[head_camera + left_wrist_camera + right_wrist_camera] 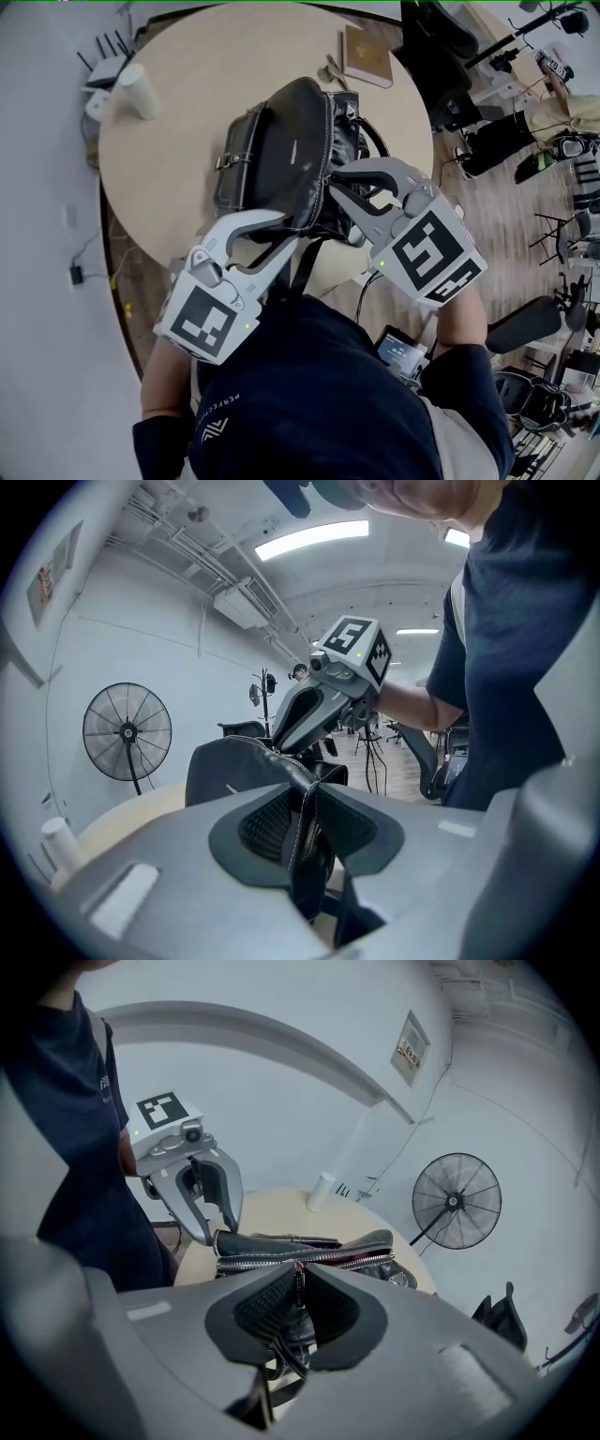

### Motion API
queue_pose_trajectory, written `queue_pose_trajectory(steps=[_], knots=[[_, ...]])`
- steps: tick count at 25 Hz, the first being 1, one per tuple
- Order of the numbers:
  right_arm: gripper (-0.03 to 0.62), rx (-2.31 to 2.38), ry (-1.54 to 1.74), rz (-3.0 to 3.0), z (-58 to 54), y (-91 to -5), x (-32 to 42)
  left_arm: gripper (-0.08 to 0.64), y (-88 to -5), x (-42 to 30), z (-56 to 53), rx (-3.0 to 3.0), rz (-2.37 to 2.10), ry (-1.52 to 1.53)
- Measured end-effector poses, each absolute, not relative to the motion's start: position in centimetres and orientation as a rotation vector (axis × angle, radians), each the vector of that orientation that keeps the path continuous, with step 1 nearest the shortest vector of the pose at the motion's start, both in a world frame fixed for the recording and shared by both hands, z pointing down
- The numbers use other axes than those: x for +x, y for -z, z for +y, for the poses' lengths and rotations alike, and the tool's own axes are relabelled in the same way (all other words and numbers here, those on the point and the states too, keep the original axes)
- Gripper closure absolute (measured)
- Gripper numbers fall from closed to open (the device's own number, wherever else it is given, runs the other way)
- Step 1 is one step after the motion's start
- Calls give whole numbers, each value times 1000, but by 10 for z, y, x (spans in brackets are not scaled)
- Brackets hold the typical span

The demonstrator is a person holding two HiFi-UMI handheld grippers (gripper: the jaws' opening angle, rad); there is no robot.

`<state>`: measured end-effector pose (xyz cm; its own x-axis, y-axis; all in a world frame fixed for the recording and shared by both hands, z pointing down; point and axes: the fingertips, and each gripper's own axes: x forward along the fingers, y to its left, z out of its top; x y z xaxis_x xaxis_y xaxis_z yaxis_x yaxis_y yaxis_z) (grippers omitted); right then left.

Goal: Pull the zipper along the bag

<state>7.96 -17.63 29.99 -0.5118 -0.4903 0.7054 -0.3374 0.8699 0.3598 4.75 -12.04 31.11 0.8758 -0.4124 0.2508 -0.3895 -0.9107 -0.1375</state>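
Note:
A black leather bag [272, 150] lies on the round pale table [187, 112]. My left gripper [286, 232] reaches the bag's near end. In the left gripper view its pads close on a black leather strap [302, 803] at that end of the bag [234, 771]. My right gripper [336, 186] is at the bag's right side, over the zipper. In the right gripper view a thin metal zipper pull [299, 1283] is pinched between its pads, and the zipper teeth [309, 1258] run across the bag's top with red lining showing.
A white cup [139, 91] stands at the table's far left and a brown notebook [367, 54] lies at its far right. A standing fan [456, 1202] is beyond the table. Office chairs [525, 319] and a seated person's legs are to the right.

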Motion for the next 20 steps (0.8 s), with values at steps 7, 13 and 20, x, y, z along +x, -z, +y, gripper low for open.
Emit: queue_pose_trajectory(steps=[7,13,20], knots=[[566,671,257,-2131,-191,-297,85,454,-311,47,-120,-2980,630,419],[568,718,302,-2103,-202,-294,88,454,-313,46,-119,-2992,632,423],[568,777,369,-2059,-218,-286,92,457,-310,44,-117,-2995,641,430]])
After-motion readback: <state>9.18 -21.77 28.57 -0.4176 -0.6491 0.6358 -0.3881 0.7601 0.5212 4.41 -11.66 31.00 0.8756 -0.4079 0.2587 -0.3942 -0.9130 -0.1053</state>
